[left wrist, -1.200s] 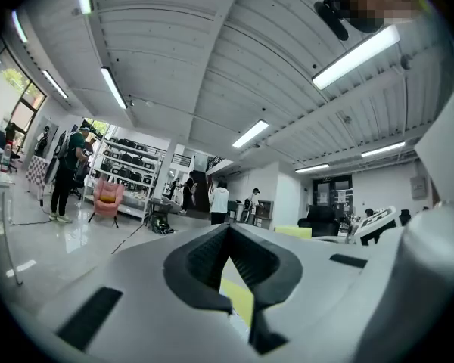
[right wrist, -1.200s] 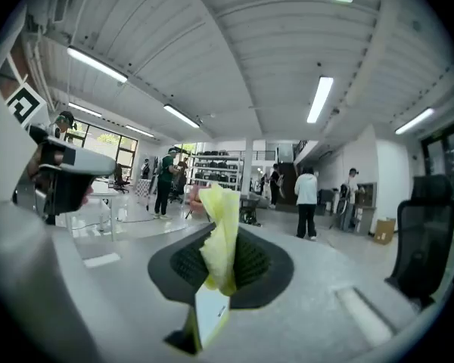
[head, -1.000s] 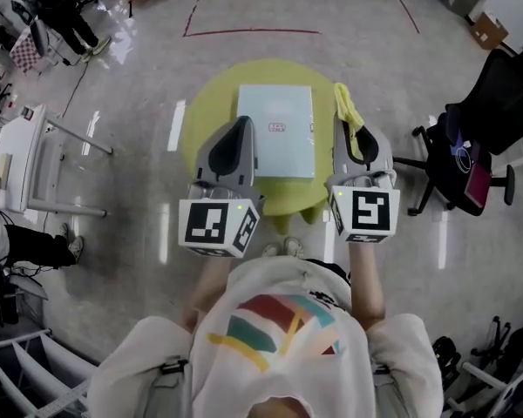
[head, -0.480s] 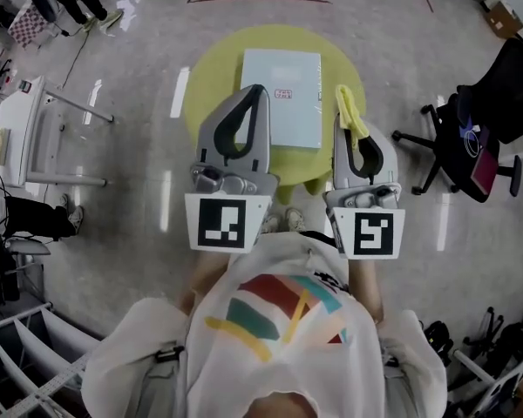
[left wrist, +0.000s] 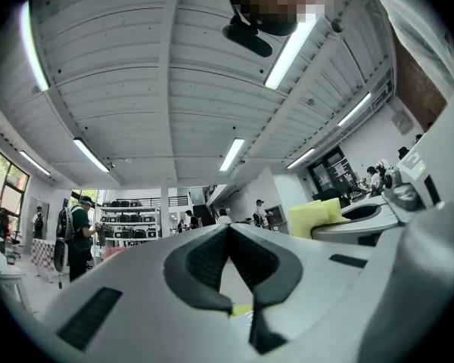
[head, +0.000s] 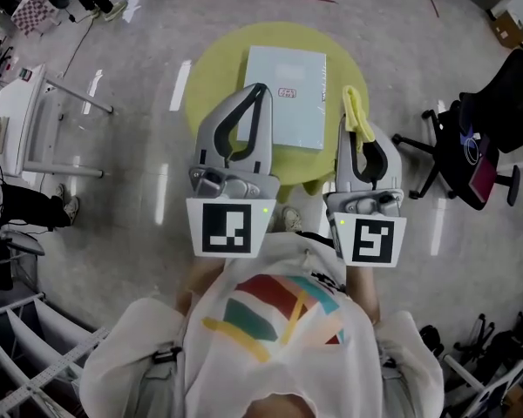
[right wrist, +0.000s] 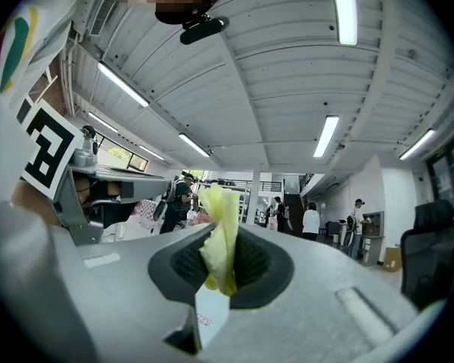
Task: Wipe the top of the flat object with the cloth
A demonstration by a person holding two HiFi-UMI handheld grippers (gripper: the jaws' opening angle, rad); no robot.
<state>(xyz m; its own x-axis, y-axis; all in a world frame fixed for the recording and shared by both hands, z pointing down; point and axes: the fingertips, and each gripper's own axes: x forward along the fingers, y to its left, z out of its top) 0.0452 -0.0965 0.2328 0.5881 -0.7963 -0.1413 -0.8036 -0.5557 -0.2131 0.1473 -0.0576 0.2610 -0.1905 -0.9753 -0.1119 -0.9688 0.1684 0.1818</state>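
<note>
Shifted toward the upper centre of the head view since a second ago, the round yellow-green table (head: 211, 68) carries the pale blue box (head: 288, 90) flat on its middle. Below it, the left gripper (head: 260, 88) has rolled so its marker cube faces the camera squarely; its fingers are pressed together with nothing between them, tips over the box's left edge. Just right of the box, the right gripper (head: 346, 122) has its fingers clamped on the yellow cloth (head: 359, 120), which pokes out past the tips.
</note>
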